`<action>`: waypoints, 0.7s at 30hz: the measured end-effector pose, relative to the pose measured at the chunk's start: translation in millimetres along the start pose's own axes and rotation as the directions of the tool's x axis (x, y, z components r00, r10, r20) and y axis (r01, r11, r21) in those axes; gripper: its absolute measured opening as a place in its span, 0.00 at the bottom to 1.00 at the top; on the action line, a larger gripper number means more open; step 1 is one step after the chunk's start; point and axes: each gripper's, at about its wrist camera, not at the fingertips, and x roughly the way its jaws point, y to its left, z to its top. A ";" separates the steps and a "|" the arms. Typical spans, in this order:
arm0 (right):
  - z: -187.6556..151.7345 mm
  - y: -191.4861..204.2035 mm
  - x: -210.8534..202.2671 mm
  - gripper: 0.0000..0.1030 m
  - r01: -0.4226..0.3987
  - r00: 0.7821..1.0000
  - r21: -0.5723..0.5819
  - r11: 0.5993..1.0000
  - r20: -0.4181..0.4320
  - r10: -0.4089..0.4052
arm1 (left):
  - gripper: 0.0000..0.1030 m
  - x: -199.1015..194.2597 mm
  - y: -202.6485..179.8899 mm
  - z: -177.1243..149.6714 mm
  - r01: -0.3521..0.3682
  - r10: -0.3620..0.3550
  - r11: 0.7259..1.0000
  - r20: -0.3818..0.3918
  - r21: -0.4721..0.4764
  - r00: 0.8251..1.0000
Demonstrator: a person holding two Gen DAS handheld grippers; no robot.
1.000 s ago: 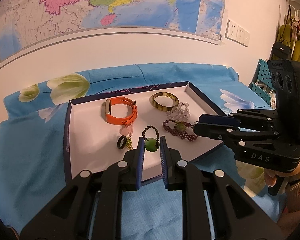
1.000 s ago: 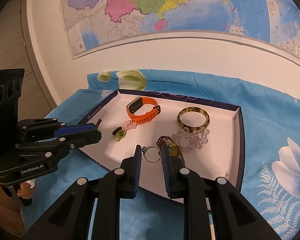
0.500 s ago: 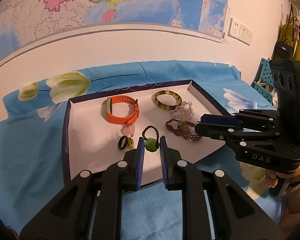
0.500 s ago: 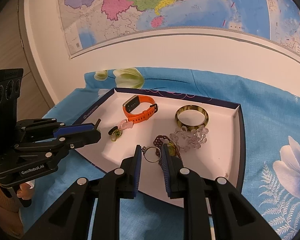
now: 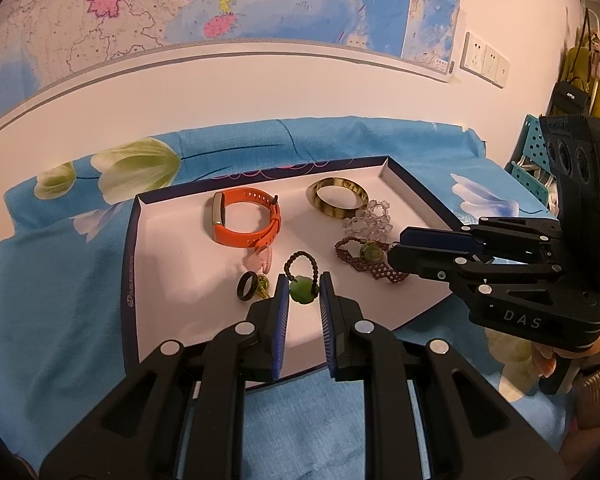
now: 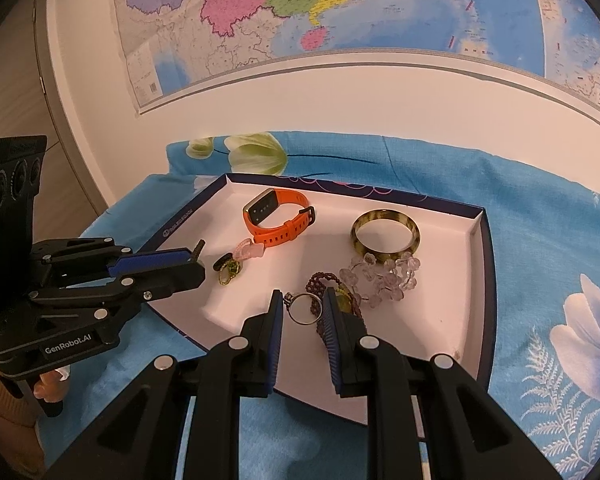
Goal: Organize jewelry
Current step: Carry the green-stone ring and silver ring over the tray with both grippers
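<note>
Between the earlier frames and now, nothing in the tray has shifted; only the view has drifted slightly, and both grippers keep their narrow openings.

White-lined tray sits on a blue floral cloth below a wall map. It contains an orange smart band, a tortoiseshell bangle, a clear bead bracelet, a maroon beaded bracelet, a black ring and a pink charm.

Left gripper is closed on the green bead charm, whose dark cord loop extends beyond the fingertips, above the tray's near half.

Right gripper is closed on a silver ring, just beside the maroon bracelet and over the tray's near edge. Its fingers overlap part of that bracelet in the left wrist view.
</note>
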 end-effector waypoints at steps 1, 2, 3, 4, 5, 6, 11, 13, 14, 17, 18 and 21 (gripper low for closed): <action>0.2 -0.1 0.2 0.18 0.000 1.000 0.000 1.000 0.000 0.000 | 0.15 0.6 -0.1 -0.1 -0.002 0.002 1.000 -0.001 0.000 1.000; 0.4 -0.1 0.6 0.18 0.000 1.000 0.001 1.000 -0.001 0.000 | 0.15 1.0 0.0 -0.2 -0.002 0.002 1.000 -0.002 -0.001 1.000; 0.7 0.0 1.0 0.18 0.000 1.000 0.000 1.000 -0.002 0.000 | 0.15 1.6 0.2 -0.3 -0.002 0.002 1.000 -0.003 -0.002 1.000; 0.7 0.2 1.3 0.18 0.001 1.000 -0.001 1.000 -0.002 -0.001 | 0.15 2.0 0.4 -0.4 -0.004 0.004 1.000 -0.004 -0.003 1.000; 0.9 0.1 1.7 0.18 0.001 1.000 -0.001 1.000 -0.002 -0.001 | 0.15 2.5 0.4 -0.4 -0.004 0.004 1.000 -0.005 -0.004 1.000; 1.0 0.2 2.1 0.18 0.002 1.000 0.000 1.000 -0.003 -0.002 | 0.15 2.9 0.8 -0.5 -0.003 0.003 1.000 -0.005 -0.005 1.000; 1.8 0.0 4.8 0.18 0.003 1.000 -0.001 1.000 -0.006 -0.003 | 0.15 5.4 1.6 -0.5 -0.008 0.008 1.000 -0.010 -0.005 1.000; 1.7 0.4 6.1 0.18 0.004 1.000 -0.002 1.000 -0.009 -0.004 | 0.15 6.1 2.1 -0.2 -0.007 0.007 1.000 -0.012 -0.007 1.000; 1.6 0.3 6.5 0.18 0.004 1.000 -0.002 1.000 -0.009 -0.004 | 0.15 6.5 2.3 -0.3 -0.009 0.008 1.000 -0.013 -0.007 1.000; 2.2 0.2 7.4 0.18 0.004 1.000 -0.002 1.000 -0.011 -0.004 | 0.15 7.5 2.5 -0.4 -0.009 0.009 1.000 -0.014 -0.009 1.000; 1.9 0.2 7.1 0.18 0.005 1.000 -0.001 1.000 -0.011 -0.005 | 0.15 7.9 2.7 -0.5 -0.010 0.010 1.000 -0.015 -0.009 1.000; 1.5 -0.2 7.4 0.18 0.006 1.000 0.000 1.000 -0.012 -0.006 | 0.15 9.2 3.0 -0.4 -0.012 0.012 1.000 -0.018 -0.010 1.000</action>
